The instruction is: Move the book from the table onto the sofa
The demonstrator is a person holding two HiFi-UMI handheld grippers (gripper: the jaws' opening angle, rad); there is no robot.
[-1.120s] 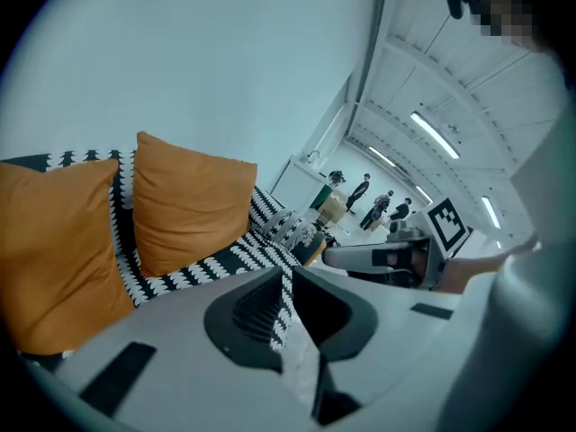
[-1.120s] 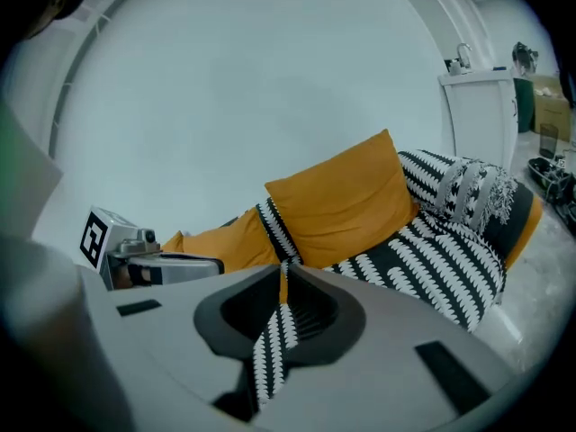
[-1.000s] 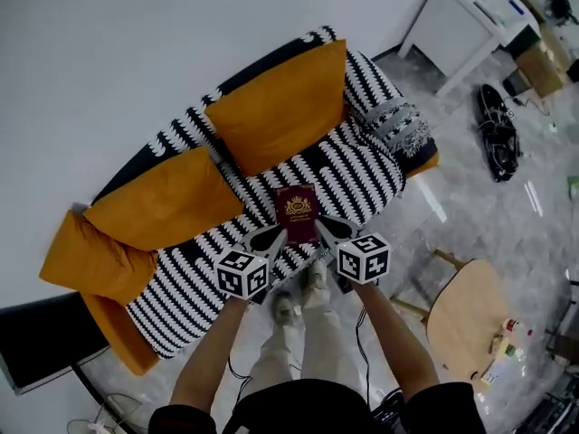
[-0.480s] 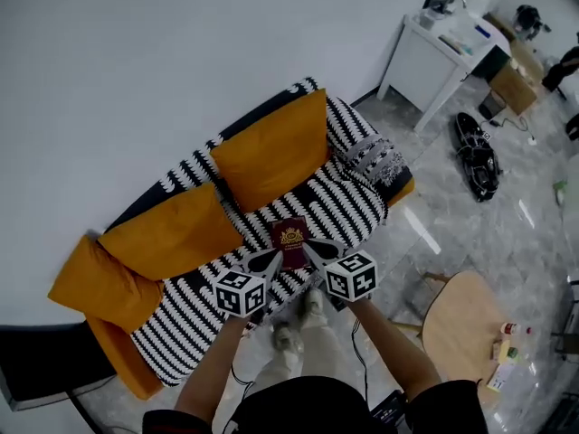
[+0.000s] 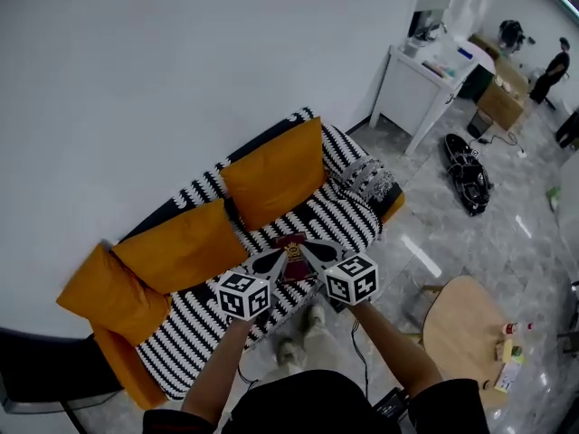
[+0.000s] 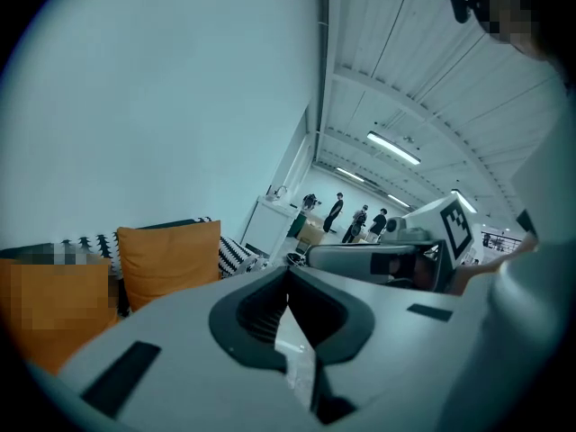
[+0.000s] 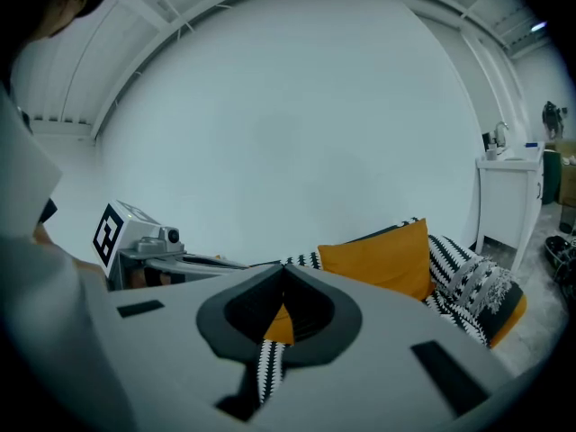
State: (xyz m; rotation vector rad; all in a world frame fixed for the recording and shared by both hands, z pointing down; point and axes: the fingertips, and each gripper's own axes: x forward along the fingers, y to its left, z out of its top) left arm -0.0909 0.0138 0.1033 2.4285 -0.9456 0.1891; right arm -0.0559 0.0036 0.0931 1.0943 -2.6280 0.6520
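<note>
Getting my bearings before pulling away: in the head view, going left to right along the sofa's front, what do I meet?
Leftmost orange cushion → left gripper → book → right gripper → round wooden table.

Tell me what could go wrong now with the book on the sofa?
1. The book seems to lie toward the front of the sofa, so it might slide off if someone bumps or sits down there.
2. The left tool and right tool, both shut and empty, hang on either side of it in the head view; a careless dip could knock it.
</note>
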